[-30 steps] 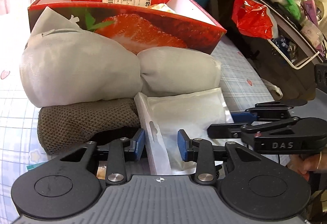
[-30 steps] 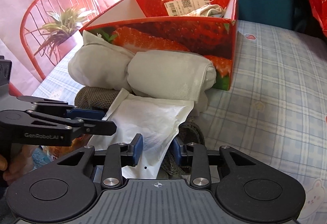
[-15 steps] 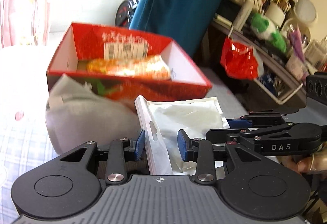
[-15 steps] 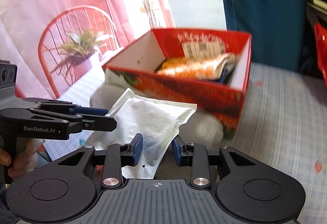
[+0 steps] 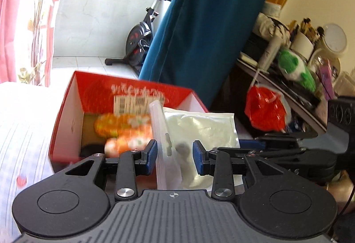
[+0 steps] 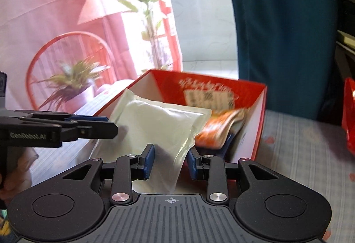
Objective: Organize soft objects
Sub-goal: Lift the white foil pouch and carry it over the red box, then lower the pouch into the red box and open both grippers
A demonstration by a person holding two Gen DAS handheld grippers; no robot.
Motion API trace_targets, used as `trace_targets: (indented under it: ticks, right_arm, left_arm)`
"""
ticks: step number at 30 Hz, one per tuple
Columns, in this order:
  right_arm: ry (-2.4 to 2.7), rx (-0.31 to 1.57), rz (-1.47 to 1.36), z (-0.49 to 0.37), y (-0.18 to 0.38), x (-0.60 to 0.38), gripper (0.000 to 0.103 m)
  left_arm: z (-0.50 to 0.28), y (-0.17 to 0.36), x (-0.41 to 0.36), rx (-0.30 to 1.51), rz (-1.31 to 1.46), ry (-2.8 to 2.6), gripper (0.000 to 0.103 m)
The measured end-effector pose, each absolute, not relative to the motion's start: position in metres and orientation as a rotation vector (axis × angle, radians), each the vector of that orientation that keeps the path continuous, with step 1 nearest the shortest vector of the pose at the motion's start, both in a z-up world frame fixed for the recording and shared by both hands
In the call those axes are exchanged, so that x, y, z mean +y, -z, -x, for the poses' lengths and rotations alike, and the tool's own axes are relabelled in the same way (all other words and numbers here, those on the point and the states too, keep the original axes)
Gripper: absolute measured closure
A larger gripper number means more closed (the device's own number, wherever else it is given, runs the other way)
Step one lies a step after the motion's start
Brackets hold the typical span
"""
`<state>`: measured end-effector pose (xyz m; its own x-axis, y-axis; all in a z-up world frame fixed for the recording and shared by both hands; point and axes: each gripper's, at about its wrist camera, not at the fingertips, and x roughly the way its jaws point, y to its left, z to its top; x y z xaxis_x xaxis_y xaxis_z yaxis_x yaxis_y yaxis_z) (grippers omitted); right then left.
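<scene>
A clear plastic package (image 5: 199,125) with a white soft item inside hangs in the air over the open red strawberry box (image 5: 66,114). My left gripper (image 5: 175,156) is shut on its left end, beside the sealed strip with the hang hole. My right gripper (image 6: 169,161) is shut on the package's (image 6: 155,123) other end. Each gripper shows in the other's view: the left gripper (image 6: 111,127) at the left, the right gripper (image 5: 255,143) at the right. An orange patterned soft item (image 6: 219,130) lies inside the box (image 6: 259,123), blurred.
A checked tablecloth (image 6: 299,143) covers the surface under the box. A red plastic bag (image 5: 264,110) hangs off a cluttered shelf with a green plush toy (image 5: 295,67) at the right. A teal curtain (image 5: 210,32) hangs behind the box. A red chair and plant (image 6: 71,83) stand to the left.
Both grippers rose and moved forward with the package, from in front of the box to above its opening. The grey cloth bundles and brown towel have dropped out of view.
</scene>
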<state>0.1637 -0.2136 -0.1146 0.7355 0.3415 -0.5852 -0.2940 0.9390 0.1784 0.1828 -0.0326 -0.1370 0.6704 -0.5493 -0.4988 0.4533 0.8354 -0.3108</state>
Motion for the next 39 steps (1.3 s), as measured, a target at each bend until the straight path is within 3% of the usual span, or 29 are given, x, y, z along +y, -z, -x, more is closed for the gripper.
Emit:
trace_targets:
  ticks: [6, 19, 39]
  right_arm:
    - [-0.283, 0.67, -0.095, -0.22, 0.126, -0.221, 0.073]
    - [-0.19, 0.87, -0.067, -0.278, 0.188, -0.211, 0.074]
    - [-0.12, 0.999, 0.053, -0.293, 0.199, -0.196, 0.072]
  left_arm:
    - [-0.234, 0.14, -0.047, 0.653, 0.142, 0.542, 0.067]
    - [-0.299, 0.2, -0.059, 0.935, 0.137, 0.487, 0.067]
    - [-0.29, 0.192, -0.062, 0.899, 0.025, 0.453, 0.066]
